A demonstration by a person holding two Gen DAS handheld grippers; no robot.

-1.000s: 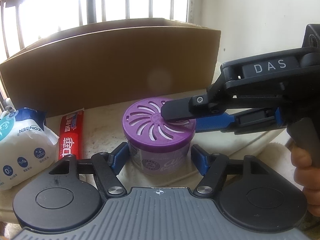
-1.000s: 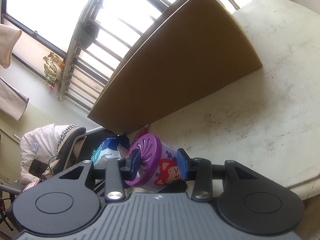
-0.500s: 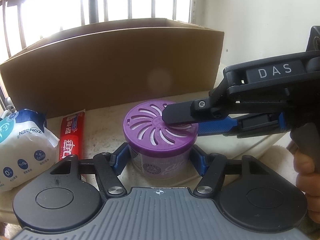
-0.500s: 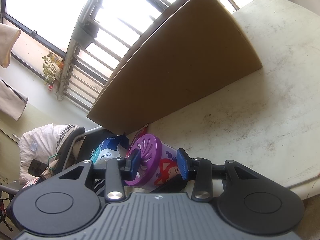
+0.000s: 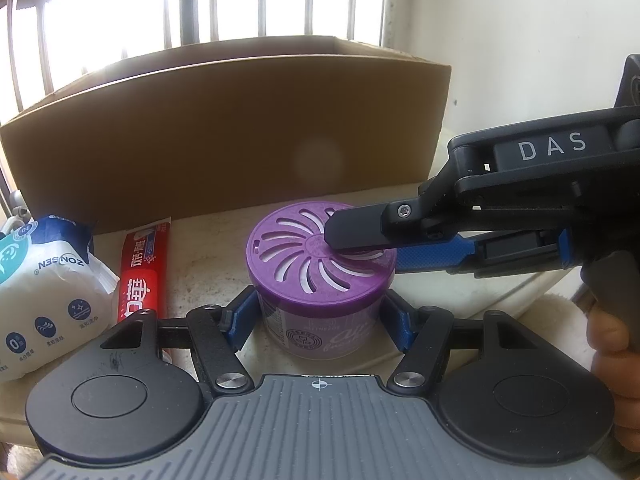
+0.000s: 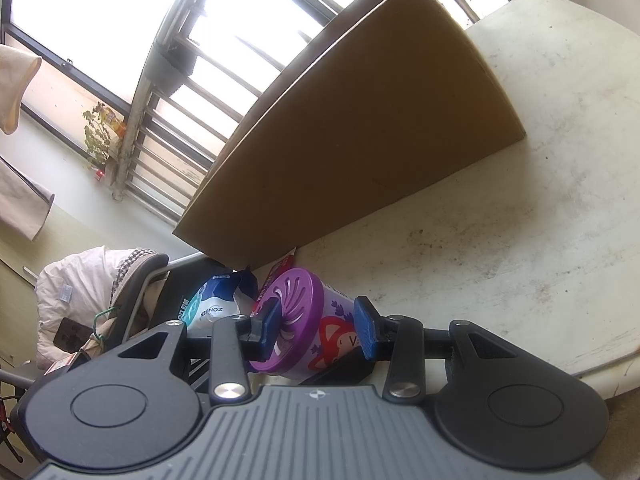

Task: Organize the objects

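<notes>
Left gripper [image 5: 320, 316] clamps the purple air-freshener can [image 5: 320, 276] standing on the table [image 6: 500, 248]; right gripper [image 6: 316, 330] pinches its lid and side. Opposed pulls could tip the can. Cardboard box [image 5: 224, 136] stands behind, before a barred window [image 5: 200, 4].

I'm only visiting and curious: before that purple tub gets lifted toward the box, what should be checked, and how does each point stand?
1. Left hand-held gripper pads on both sides of the purple tub: ok.
2. Right hand-held gripper holding the tub: cannot tell; one finger lies over the lid.
3. Tub upright on the table: ok.
4. Cardboard box open on top: ok.
5. Room inside the box: cannot tell.
</notes>
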